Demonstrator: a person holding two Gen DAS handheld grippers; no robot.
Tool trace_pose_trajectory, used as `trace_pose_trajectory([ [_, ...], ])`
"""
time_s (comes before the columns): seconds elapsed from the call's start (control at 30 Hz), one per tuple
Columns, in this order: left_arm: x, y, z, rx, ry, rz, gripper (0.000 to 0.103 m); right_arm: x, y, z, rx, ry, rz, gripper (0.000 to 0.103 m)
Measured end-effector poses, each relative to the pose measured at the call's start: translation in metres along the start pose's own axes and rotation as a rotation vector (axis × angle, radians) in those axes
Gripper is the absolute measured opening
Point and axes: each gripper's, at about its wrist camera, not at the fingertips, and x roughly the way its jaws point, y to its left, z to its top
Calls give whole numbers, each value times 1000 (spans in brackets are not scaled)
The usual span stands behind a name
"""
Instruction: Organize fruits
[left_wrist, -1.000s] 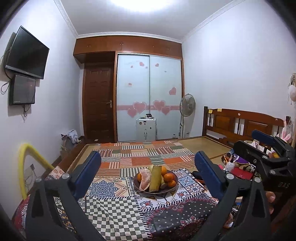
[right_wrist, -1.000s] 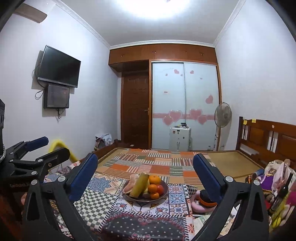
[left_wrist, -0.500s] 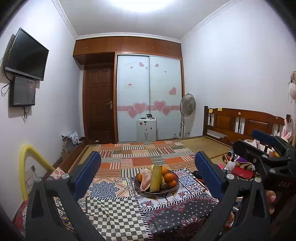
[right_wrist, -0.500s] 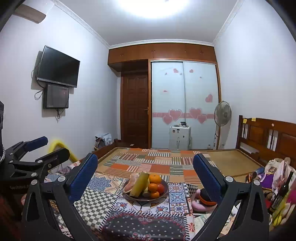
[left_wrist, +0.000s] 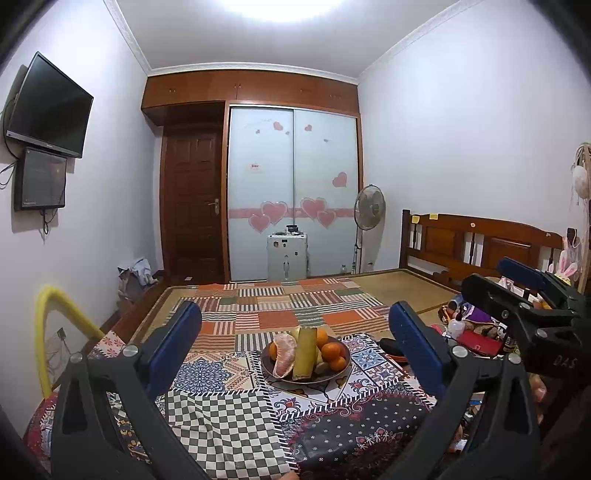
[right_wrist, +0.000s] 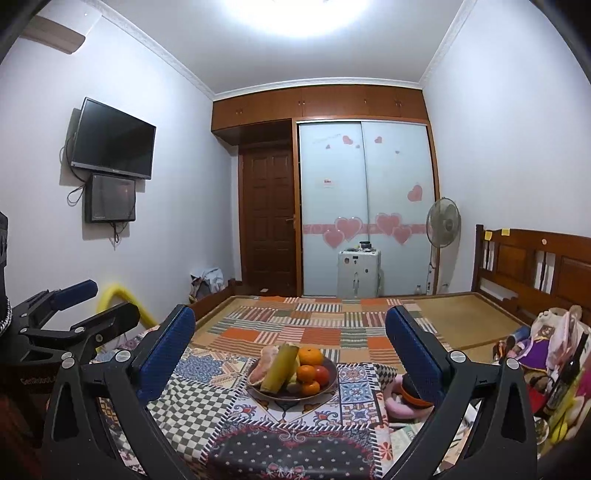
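Note:
A dark bowl (left_wrist: 334, 374) of fruit sits on a patterned cloth (left_wrist: 229, 435) on the bed. It holds a peeled pomelo piece (left_wrist: 284, 354), a green-yellow cane stalk (left_wrist: 306, 352) and several oranges (left_wrist: 332, 349). The bowl also shows in the right wrist view (right_wrist: 328, 387), with the stalk (right_wrist: 279, 367) and oranges (right_wrist: 309, 356). My left gripper (left_wrist: 295, 343) is open and empty, well short of the bowl. My right gripper (right_wrist: 291, 349) is open and empty, also short of the bowl. Each gripper shows at the edge of the other's view.
A patchwork blanket (left_wrist: 295, 306) covers the bed behind the bowl. A wooden headboard (left_wrist: 480, 240) and toys (right_wrist: 535, 343) lie at the right. A pink and orange toy (right_wrist: 402, 398) lies right of the bowl. A yellow hoop (left_wrist: 48, 332) stands at the left.
Both views have shifted slightly; the bowl sits a little lower and nearer. Both grippers stay open.

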Motion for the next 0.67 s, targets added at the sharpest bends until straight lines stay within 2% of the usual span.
trace_pose_trajectory([
  [0.67,-5,3,2,-12,3,-18,103,-2,1,3,8,5,9,103],
])
